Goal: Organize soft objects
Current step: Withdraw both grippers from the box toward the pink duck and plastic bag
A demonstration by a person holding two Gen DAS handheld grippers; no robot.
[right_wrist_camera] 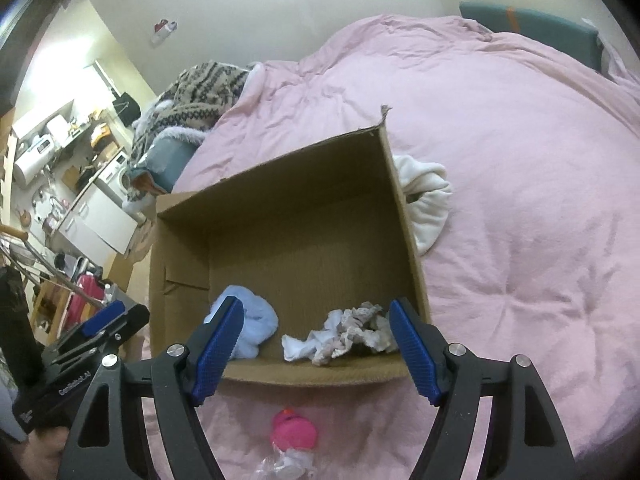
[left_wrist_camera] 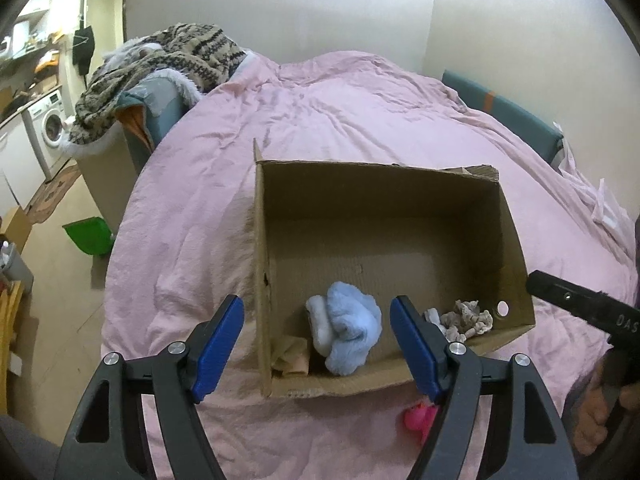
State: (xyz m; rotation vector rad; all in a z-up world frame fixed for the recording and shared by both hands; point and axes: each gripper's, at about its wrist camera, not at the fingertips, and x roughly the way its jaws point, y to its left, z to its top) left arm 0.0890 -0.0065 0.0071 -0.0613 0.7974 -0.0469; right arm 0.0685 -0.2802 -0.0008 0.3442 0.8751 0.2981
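Note:
An open cardboard box sits on the pink duvet. Inside lie a light blue fluffy sock bundle and a beige and white crumpled cloth. A pink soft toy lies on the duvet in front of the box. A white fleece item lies beside the box's right wall. My left gripper is open and empty above the box's near edge. My right gripper is open and empty above the near edge too.
The pink duvet covers the bed. A patterned knit blanket is piled at the bed's far left. A green dustpan is on the floor at left. A clear crumpled plastic piece lies near the pink toy.

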